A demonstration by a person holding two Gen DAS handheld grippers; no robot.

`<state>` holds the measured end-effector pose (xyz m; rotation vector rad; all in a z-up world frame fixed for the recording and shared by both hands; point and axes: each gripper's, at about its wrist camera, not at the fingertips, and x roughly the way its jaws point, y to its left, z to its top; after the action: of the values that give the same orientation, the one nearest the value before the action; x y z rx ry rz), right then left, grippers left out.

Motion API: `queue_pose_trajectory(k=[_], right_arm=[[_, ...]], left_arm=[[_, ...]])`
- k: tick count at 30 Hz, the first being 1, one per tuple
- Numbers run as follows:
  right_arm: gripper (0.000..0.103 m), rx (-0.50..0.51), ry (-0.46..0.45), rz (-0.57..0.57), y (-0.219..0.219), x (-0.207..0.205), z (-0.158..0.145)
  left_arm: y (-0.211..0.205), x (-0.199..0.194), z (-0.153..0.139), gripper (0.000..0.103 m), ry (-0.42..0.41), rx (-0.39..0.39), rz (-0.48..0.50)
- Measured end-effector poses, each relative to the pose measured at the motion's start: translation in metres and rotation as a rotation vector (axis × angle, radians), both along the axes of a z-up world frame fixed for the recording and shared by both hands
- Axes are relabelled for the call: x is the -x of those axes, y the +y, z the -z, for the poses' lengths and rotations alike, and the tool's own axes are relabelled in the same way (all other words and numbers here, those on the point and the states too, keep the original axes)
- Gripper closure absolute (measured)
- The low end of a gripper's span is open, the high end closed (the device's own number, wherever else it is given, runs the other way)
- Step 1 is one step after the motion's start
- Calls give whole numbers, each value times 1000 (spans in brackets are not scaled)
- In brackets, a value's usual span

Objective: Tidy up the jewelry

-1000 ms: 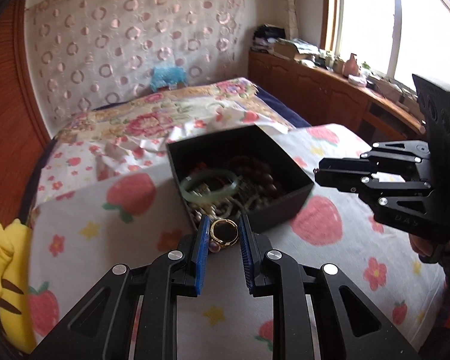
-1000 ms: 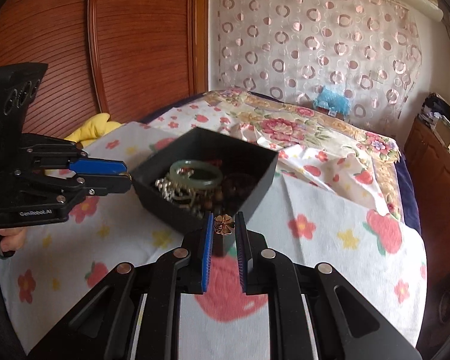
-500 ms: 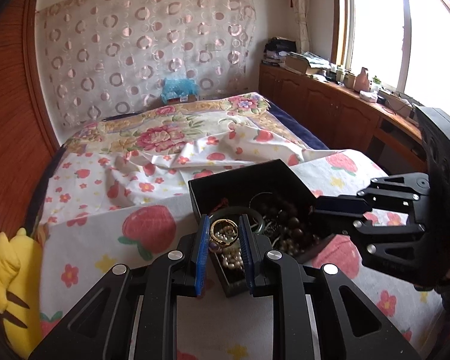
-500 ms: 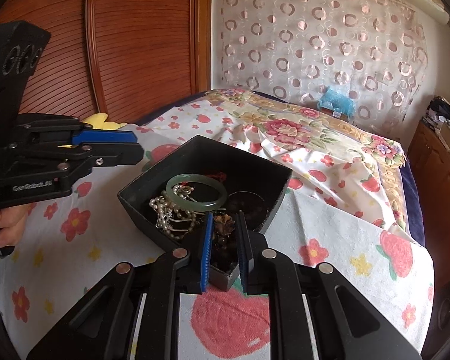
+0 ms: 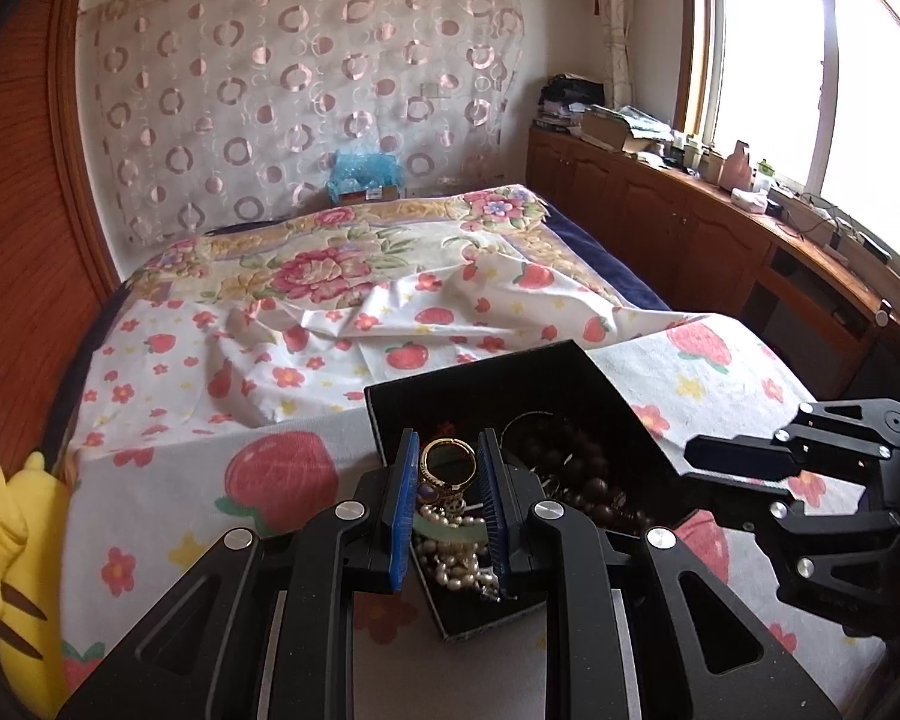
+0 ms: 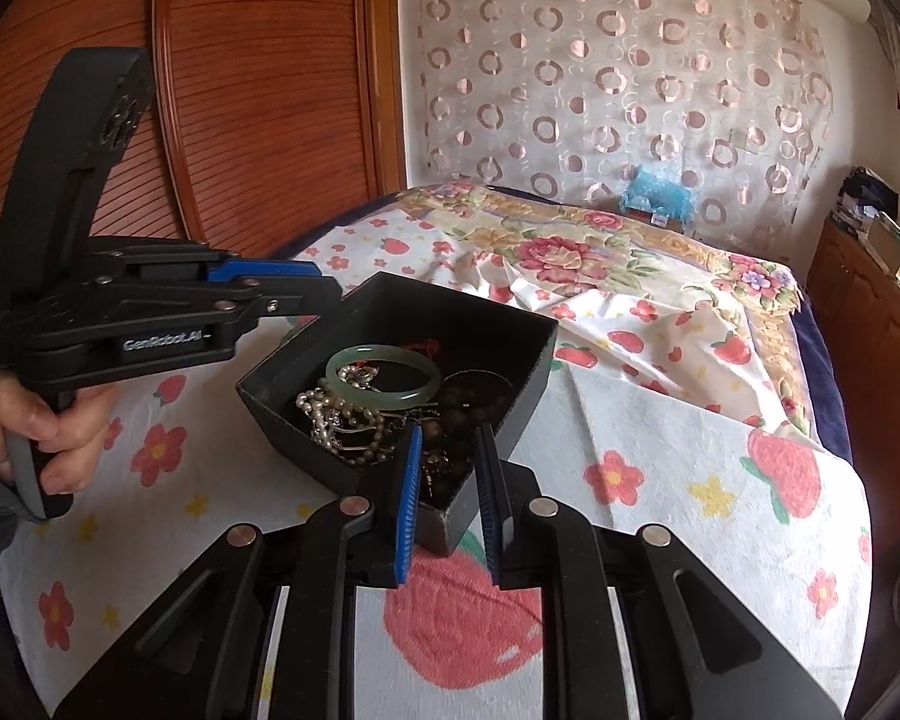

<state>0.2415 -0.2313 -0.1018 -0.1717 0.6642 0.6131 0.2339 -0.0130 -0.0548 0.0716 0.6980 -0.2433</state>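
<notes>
Strawberry-print bedding carries the black box [image 5: 576, 372]; left gripper [image 5: 448, 501] pinches a gold ring [image 5: 448, 463] above it, awaiting release; right gripper [image 6: 447, 480] gapes empty.

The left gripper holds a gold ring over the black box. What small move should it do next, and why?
Probably open the left gripper to drop the ring. Its jaws are shut on the ring, which hangs above the pearls inside the box, so it should fall in. The right gripper stands open and empty at the box's near corner, so it seems out of the way.
</notes>
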Motion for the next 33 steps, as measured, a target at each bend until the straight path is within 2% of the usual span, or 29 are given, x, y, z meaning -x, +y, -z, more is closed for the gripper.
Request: queue_pose_trajectory(k=[4,7,9,11,15,17,20,23,28,33], right_arm=[[83,-7,-5,21,-5,6,-2],[83,-9,-7,51,-9,11,-1],[83,-13,-12,74,-11,16,-1],[83,-21,-15,93,-14,21,-2],[81,-41,-28,127,-19,39,-6],[70,-49,-32,139,-21,46,-8],[65,-60,-37,152,-23,59,-10],[47,-68,-49,174,-23,73,-13],[14,-78,-94,199,-23,96,-22],[3,-87,-146,233,-24,116,-36]], left_arm=[[-2,0,-1,82,8,-3,-8],[-1,6,-2,63,4,-7,-27],[3,14,-4,56,-2,-3,-45],[6,23,-6,41,-9,-1,-69],[14,47,-11,27,-28,1,-111],[18,59,-14,17,-40,-3,-128],[21,76,-18,13,-46,-10,-142],[23,93,-21,9,-52,-20,-155],[28,120,-26,8,-57,-15,-176],[30,144,-34,8,-91,-26,-208]])
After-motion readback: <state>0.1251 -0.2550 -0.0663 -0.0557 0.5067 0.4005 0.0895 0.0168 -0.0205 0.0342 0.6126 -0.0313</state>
